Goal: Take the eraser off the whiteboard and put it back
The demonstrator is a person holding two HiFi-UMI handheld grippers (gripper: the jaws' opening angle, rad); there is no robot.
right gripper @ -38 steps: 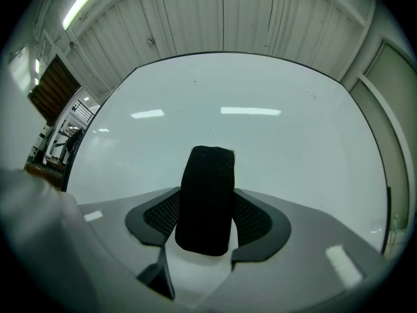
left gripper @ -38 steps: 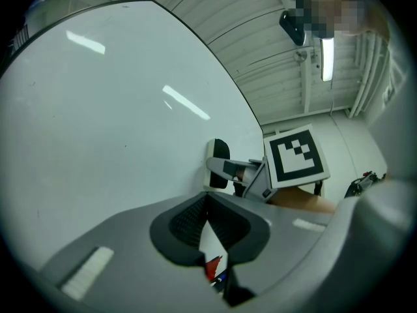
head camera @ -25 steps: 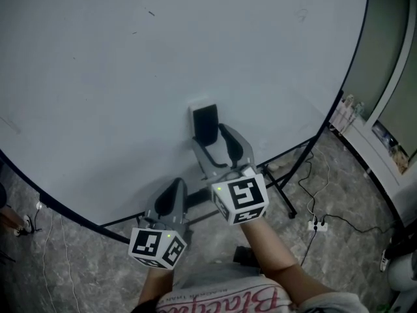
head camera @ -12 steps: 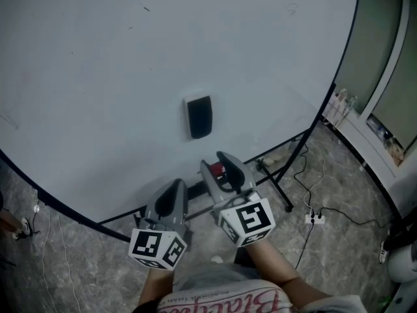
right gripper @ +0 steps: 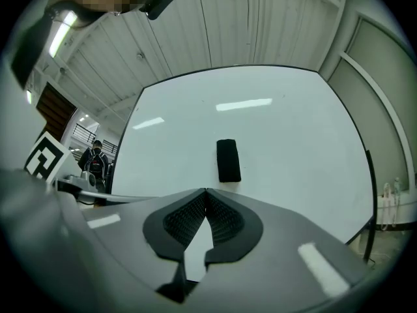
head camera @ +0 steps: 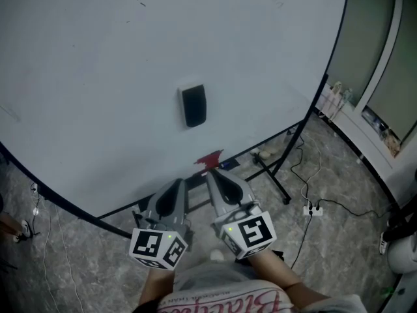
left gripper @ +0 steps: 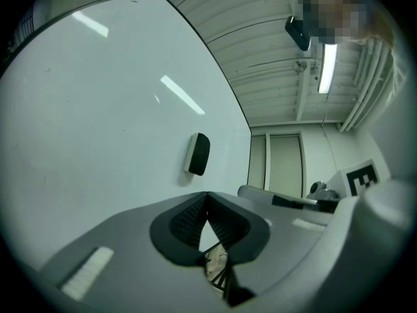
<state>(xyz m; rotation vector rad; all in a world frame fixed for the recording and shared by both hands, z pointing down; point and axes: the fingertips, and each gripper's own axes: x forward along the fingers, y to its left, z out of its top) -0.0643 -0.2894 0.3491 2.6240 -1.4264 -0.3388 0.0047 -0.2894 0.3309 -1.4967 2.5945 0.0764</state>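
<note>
A black eraser with a white backing sticks upright to the whiteboard, apart from both grippers; it also shows as the eraser and the eraser in the gripper views. My right gripper is drawn back below the eraser, near the board's lower edge, shut with nothing between its pads. Just to its left my left gripper is also shut and empty, its tips meeting.
The board's black stand legs spread over the marbled floor. A small red object sits at the board's lower edge. A power strip with cables lies at the right, near a low shelf. A person stands far off.
My right gripper was open around the eraser; it has pulled back and down away from the board and closed empty. The eraser stays on the board. The left gripper has barely shifted.
</note>
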